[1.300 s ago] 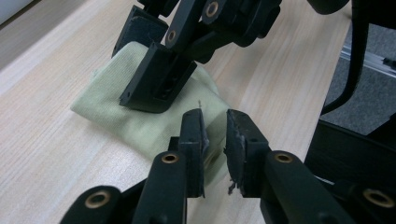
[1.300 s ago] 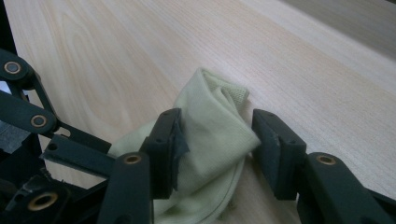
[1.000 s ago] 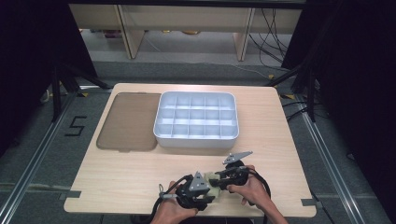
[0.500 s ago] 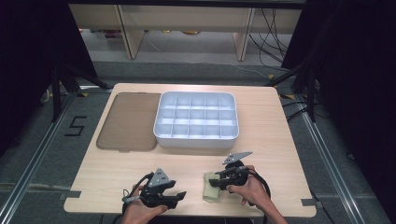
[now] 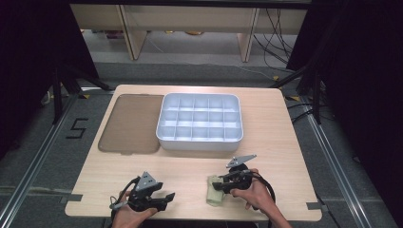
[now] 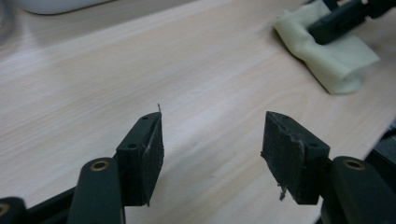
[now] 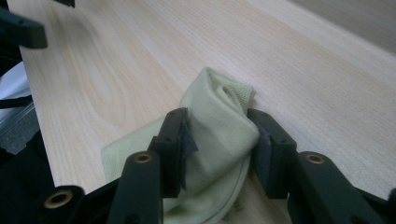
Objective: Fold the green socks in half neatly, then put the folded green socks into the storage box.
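Observation:
A pale yellow-green cloth (image 5: 214, 195) lies bunched near the table's front edge, right of centre. My right gripper (image 5: 219, 185) is shut on the cloth (image 7: 219, 126), a fold of it pinched between the two black jaws. The left gripper (image 5: 167, 195) sits at the front left of the table, open, its jaws (image 6: 212, 144) wide apart over bare wood with nothing between them. From the left gripper view the cloth (image 6: 336, 58) lies at the upper right with the right gripper's black jaw on it.
A white tray (image 5: 200, 143) divided into several compartments stands at the table's middle back. A flat brown lid (image 5: 130, 123) lies left of it. The wooden table (image 5: 280, 137) ends close in front of both hands.
The left gripper has let go near the cloth and drawn away to the left along the front edge. The right gripper stays put, holding the cloth.

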`<move>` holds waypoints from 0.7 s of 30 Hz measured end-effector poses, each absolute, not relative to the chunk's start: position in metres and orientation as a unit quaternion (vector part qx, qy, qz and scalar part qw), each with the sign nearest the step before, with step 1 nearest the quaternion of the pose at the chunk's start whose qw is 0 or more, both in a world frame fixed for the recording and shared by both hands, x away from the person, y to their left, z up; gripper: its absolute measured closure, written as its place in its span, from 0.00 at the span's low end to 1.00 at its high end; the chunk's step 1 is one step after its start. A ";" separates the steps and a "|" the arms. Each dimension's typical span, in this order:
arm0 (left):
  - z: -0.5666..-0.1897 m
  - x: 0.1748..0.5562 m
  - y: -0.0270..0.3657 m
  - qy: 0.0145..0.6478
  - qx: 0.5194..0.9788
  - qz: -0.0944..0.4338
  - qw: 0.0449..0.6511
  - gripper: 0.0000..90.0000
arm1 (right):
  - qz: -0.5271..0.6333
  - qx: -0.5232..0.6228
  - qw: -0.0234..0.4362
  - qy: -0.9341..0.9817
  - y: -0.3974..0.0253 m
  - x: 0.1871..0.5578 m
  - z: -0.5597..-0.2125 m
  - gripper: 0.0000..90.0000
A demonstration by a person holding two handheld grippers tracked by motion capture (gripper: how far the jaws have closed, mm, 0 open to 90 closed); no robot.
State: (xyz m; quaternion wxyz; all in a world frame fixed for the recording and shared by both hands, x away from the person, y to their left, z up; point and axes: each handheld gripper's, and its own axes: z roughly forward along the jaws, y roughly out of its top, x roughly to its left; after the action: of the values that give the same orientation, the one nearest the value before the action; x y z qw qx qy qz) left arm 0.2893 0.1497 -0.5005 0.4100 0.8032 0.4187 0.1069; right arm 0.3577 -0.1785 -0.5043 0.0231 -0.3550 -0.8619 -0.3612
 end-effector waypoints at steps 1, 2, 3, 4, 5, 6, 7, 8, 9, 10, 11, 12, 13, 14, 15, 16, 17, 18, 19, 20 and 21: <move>-0.501 0.291 0.152 0.423 0.799 0.110 0.413 0.42 | -0.362 -0.354 0.024 -0.862 -0.178 0.358 -0.504 0.68; -0.502 0.292 0.154 0.423 0.799 0.113 0.412 0.42 | -0.363 -0.353 0.026 -0.862 -0.179 0.358 -0.505 0.68; -0.504 0.294 0.156 0.431 0.795 0.117 0.410 0.42 | -0.364 -0.353 0.029 -0.861 -0.179 0.358 -0.505 0.69; -0.504 0.294 0.156 0.431 0.795 0.117 0.410 0.42 | -0.364 -0.353 0.029 -0.861 -0.179 0.358 -0.505 0.69; -0.505 0.295 0.158 0.432 0.797 0.115 0.406 0.42 | -0.366 -0.354 0.031 -0.860 -0.180 0.358 -0.505 0.70; -0.506 0.295 0.158 0.438 0.792 0.117 0.408 0.42 | -0.370 -0.352 0.035 -0.859 -0.180 0.359 -0.506 0.70; -0.505 0.294 0.161 0.443 0.787 0.126 0.410 0.42 | -0.370 -0.353 0.033 -0.858 -0.180 0.358 -0.506 0.72; -0.505 0.294 0.161 0.443 0.787 0.126 0.410 0.42 | -0.370 -0.353 0.033 -0.858 -0.180 0.358 -0.506 0.72; -0.503 0.294 0.161 0.460 0.765 0.129 0.432 0.42 | -0.374 -0.353 0.036 -0.857 -0.180 0.358 -0.507 0.73; -0.503 0.294 0.161 0.460 0.765 0.129 0.432 0.42 | -0.374 -0.353 0.036 -0.857 -0.180 0.358 -0.507 0.73; -0.502 0.295 0.164 0.454 0.772 0.134 0.424 0.42 | -0.375 -0.358 0.042 -0.854 -0.180 0.358 -0.507 0.73; -0.501 0.295 0.165 0.452 0.770 0.140 0.427 0.42 | -0.376 -0.359 0.043 -0.853 -0.181 0.358 -0.507 0.74; -0.501 0.295 0.166 0.458 0.769 0.136 0.424 0.42 | -0.377 -0.359 0.044 -0.853 -0.181 0.358 -0.507 0.74; -0.501 0.295 0.165 0.459 0.765 0.138 0.431 0.42 | -0.378 -0.355 0.041 -0.854 -0.181 0.358 -0.507 0.75; -0.502 0.296 0.167 0.456 0.771 0.136 0.423 0.42 | -0.379 -0.358 0.045 -0.852 -0.181 0.358 -0.507 0.77; -0.502 0.296 0.167 0.453 0.774 0.138 0.420 0.42 | -0.379 -0.358 0.045 -0.852 -0.181 0.358 -0.507 0.77; -0.505 0.296 0.164 0.461 0.763 0.131 0.434 0.42 | -0.381 -0.357 0.044 -0.852 -0.181 0.358 -0.508 0.77; -0.505 0.296 0.163 0.463 0.763 0.131 0.433 0.42 | -0.383 -0.357 0.043 -0.851 -0.182 0.358 -0.508 0.78; -0.504 0.296 0.164 0.455 0.773 0.132 0.423 0.42 | -0.383 -0.357 0.044 -0.851 -0.182 0.358 -0.508 0.78; -0.506 0.295 0.162 0.461 0.763 0.128 0.434 0.42 | -0.383 -0.357 0.045 -0.850 -0.182 0.358 -0.508 0.79; -0.504 0.295 0.163 0.449 0.776 0.128 0.423 0.43 | -0.383 -0.357 0.044 -0.851 -0.182 0.358 -0.508 0.80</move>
State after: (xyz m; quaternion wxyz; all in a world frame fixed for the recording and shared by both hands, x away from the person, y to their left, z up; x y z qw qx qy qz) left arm 0.2952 0.1634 -0.5044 0.4235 0.7763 0.4491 0.1277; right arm 0.3577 -0.1815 -0.5079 0.0440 -0.3571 -0.8507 -0.3834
